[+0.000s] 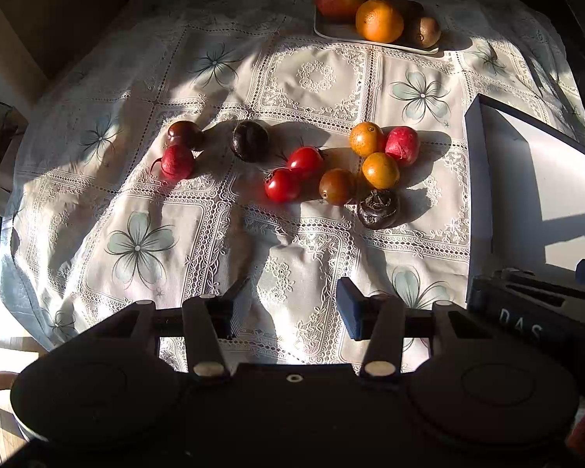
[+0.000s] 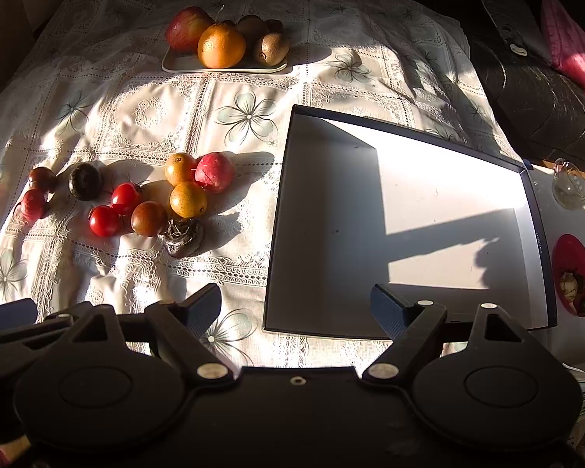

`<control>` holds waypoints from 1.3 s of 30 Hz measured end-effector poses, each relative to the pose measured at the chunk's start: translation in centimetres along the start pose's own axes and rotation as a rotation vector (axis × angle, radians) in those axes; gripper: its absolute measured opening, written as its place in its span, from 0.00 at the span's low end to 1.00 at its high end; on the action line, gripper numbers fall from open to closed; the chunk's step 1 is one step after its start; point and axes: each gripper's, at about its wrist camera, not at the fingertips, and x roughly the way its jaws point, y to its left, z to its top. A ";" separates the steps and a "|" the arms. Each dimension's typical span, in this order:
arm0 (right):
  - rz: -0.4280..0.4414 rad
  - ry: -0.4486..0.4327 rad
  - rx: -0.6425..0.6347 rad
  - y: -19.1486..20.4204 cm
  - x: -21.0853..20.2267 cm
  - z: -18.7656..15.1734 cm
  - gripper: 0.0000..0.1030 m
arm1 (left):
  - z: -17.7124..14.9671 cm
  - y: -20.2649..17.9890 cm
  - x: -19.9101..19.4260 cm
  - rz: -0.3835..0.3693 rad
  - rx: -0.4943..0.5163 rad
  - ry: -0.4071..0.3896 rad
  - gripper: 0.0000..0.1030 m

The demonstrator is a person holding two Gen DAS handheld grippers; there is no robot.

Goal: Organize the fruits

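Several small fruits lie loose on the lace tablecloth: two red tomatoes [image 1: 294, 173] [image 2: 115, 210], small oranges [image 1: 380, 169] [image 2: 188, 199], pink-red fruits [image 1: 401, 145] [image 2: 214, 171], dark round fruits [image 1: 249, 140] [image 2: 85, 181] and a wrinkled dark one [image 1: 378, 208] [image 2: 183, 236]. A shallow white box [image 1: 526, 179] [image 2: 409, 218] with a dark rim sits to their right, with nothing in it. My left gripper [image 1: 288, 308] hangs open near the front edge, short of the fruits. My right gripper [image 2: 296, 308] is open over the box's near left corner.
A white tray [image 1: 331, 31] [image 2: 183, 63] at the back carries an apple, a big orange and kiwis. The right gripper's body shows at the right of the left wrist view. A dark cushion [image 2: 534, 93], a glass dish [image 2: 569, 187] and a red plate [image 2: 573, 273] lie right of the box.
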 end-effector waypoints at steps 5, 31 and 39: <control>0.000 0.000 0.000 0.0 0.0 0.0 0.83 | 0.0 0.0 0.0 0.000 -0.001 0.000 0.53; 0.001 -0.003 -0.002 0.0 0.1 -0.1 0.83 | 0.0 0.3 -0.1 0.000 0.002 -0.001 0.53; 0.001 -0.004 -0.001 0.1 0.1 -0.2 0.84 | 0.0 0.3 0.0 0.001 0.001 0.000 0.53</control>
